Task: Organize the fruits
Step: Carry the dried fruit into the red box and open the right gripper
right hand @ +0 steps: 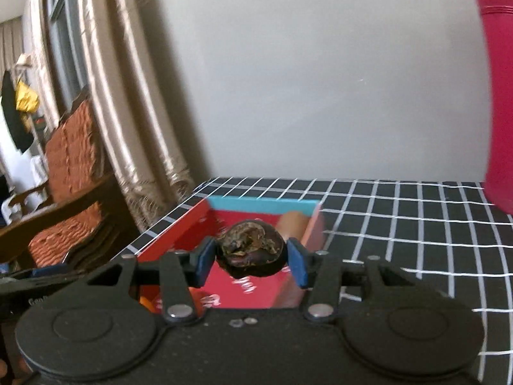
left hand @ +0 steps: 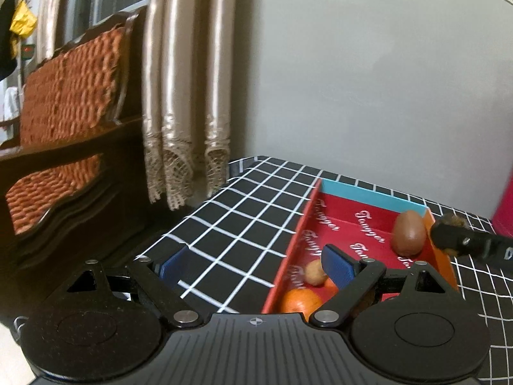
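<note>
1. Fruit, dark, round and wrinkled (right hand: 251, 248), sits clamped between the blue pads of our right gripper (right hand: 251, 256), carried above the red cardboard tray with a turquoise far wall (right hand: 263, 207).
2. Our left gripper (left hand: 256, 264) hangs wide and empty, one blue finger over the black white-gridded surface (left hand: 243, 218), the other over the tray's near end.
3. In the tray lie a smooth brown egg-shaped fruit (left hand: 408, 232) at the far end, and a small tan round fruit (left hand: 315, 272) and an orange round fruit (left hand: 299, 301) nearer us.
4. We judge the grip risky: the pads meet a lumpy, soft-looking skin, so the dark fruit could slip or be crushed.
5. Released from up here, it could bounce over the low wall or knock the brown fruit.
6. The left gripper's finger, so close to the tray, could nudge it.
7. The right view is blurred; the tray's near end is cut off by both grippers, and a red object (right hand: 500, 96) at the right edge stays unidentifiable.
</note>
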`<state>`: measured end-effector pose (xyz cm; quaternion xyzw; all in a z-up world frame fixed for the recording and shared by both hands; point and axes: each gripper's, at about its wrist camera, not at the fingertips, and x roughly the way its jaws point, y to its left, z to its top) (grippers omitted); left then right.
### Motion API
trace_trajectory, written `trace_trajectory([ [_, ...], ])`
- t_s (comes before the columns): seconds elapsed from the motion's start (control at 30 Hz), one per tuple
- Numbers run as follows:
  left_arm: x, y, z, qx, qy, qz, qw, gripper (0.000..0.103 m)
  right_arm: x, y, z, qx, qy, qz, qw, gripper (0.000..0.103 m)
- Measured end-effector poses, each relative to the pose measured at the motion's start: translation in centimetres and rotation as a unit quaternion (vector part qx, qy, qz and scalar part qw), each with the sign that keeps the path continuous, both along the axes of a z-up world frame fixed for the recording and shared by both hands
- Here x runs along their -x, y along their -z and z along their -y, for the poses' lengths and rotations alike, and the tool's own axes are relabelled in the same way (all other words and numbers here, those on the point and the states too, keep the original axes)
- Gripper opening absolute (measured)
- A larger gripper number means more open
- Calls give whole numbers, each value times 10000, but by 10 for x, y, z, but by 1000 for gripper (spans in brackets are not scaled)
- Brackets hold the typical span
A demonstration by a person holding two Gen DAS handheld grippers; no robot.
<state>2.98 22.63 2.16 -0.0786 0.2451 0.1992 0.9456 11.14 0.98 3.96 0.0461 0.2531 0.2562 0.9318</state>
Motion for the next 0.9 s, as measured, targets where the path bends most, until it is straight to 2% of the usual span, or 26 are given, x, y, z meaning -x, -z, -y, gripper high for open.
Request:
trace_trajectory([
  [0.2, 6, 9, -16, 20, -279, -147, 9995, 89, 5, 7, -29, 347, -112, -72, 9993, 48],
  [0.6, 9, 12, -26, 31, -331, -168, 9993, 89, -2, 24, -52, 880, 40, -205, 9959, 48],
  [0.67, 9, 12, -26, 7, -323, -177, 9993, 89, 0, 24, -51, 896, 61, -210, 9957, 58],
  [0.7, 9, 12, -26, 4, -322, -179, 9993, 89, 0, 23, -52, 898, 32, -177, 9958, 73],
  [0.73, 9, 13, -25, 0, -318, -176, 9993, 89, 2, 22, -52, 919, 14, -138, 9957, 77],
  [0.9, 9, 13, -22, -38, -301, -184, 9994, 89, 15, 11, -50, 971, 41, 63, 9952, 77],
])
